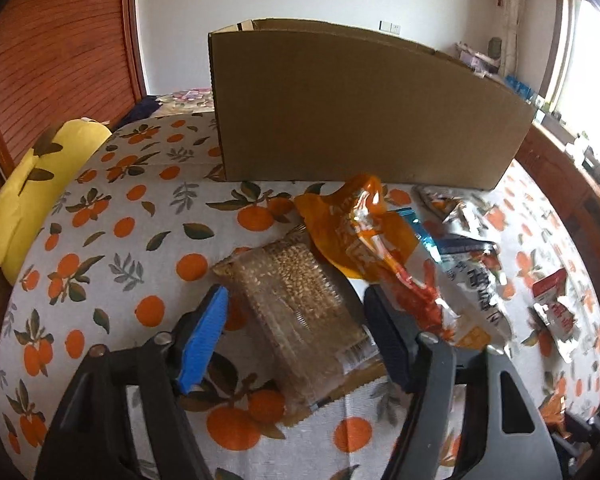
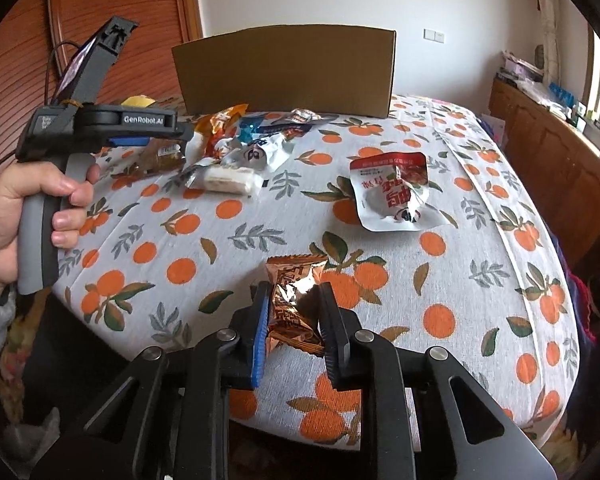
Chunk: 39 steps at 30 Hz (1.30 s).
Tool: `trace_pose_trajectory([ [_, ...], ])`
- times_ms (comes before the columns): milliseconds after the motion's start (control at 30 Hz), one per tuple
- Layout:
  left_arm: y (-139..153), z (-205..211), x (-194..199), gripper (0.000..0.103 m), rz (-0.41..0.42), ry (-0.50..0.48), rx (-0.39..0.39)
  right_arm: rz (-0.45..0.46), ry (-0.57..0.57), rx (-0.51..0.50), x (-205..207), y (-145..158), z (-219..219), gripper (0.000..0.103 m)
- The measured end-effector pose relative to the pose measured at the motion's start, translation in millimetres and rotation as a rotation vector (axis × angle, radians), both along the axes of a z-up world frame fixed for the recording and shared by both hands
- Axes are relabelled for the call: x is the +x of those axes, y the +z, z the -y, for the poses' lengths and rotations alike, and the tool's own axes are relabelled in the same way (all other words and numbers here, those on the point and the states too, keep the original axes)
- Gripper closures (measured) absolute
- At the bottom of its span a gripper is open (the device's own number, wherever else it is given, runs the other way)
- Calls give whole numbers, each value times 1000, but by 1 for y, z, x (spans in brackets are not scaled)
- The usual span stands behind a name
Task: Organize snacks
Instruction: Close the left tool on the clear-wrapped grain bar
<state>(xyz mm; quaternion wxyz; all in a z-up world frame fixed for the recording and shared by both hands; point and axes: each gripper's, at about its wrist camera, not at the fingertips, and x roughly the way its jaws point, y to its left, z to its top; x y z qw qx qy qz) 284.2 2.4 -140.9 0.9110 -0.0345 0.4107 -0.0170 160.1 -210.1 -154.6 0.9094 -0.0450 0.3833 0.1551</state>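
Right claw (image 2: 294, 312) clenched on copper snack packet (image 2: 294, 300) above orange-print worktop (image 2: 460, 280); left claw (image 1: 296, 320) released, straddling clear grain pack (image 1: 300, 312) near cardboard box (image 1: 360, 112).

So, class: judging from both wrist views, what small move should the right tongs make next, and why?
Probably lift. The right tongs look closed on the copper snack packet, which sits low over the tablecloth, while the cardboard box stands at the far side. Raising it first should clear the red-and-white pouch on the way.
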Motion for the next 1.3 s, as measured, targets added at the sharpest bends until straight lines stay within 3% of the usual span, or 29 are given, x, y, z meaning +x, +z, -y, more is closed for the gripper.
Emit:
trace_pose_trajectory([
  [100,0,-1,-2,47,-11,-24,0,0,2,5,3,1,1,82],
  [500,-4,0,-1,45,-47,-48,32,17,-2,19,11,9,2,82],
  [700,-4,5,-7,58,-28,-86,74,24,3,17,11,11,3,82],
  [1000,0,-11,-30,61,-11,-89,7,28,10,15,12,11,2,82],
  [1300,15,-11,-54,61,31,-114,3,25,11,31,12,11,3,82],
])
